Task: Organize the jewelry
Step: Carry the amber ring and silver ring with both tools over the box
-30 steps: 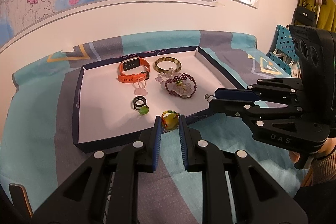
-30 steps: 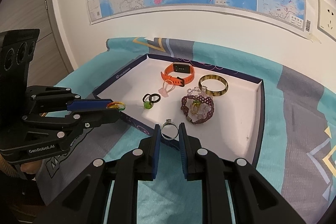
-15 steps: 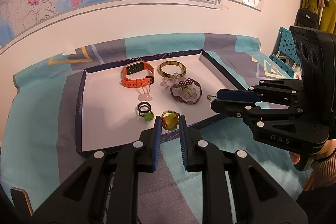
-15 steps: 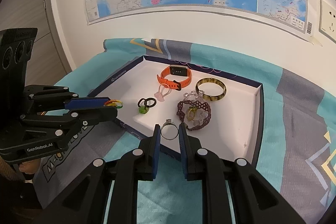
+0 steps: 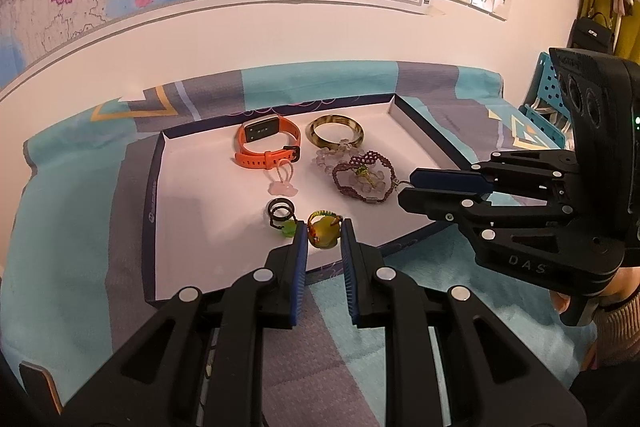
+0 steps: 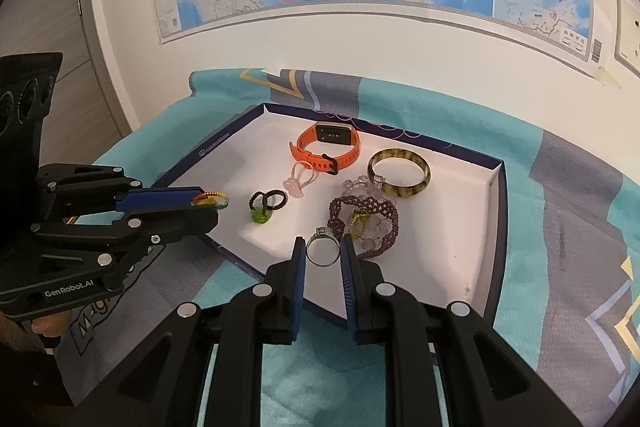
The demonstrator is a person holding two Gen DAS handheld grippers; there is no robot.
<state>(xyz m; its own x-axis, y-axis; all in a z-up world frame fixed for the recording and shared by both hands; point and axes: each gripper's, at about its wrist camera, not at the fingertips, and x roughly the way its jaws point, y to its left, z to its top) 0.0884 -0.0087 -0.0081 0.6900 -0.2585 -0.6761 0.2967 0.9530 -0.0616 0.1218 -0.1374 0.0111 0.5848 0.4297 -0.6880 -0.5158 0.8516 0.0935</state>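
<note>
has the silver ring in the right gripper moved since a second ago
No. The silver ring sits clamped in the right gripper, in the same place over the tray's near edge as before.

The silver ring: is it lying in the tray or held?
Held: the right gripper pinches the silver ring above the tray.

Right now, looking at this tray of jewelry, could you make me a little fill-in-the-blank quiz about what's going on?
1. The left hand-held gripper is shut on a yellow-green ____.
2. The silver ring is pinched by the ____ hand-held gripper.
3. The watch lying in the tray has a strap coloured ____.
4. On the wall behind the tray hangs a large ____.

Missing words: ring; right; orange; map
</note>
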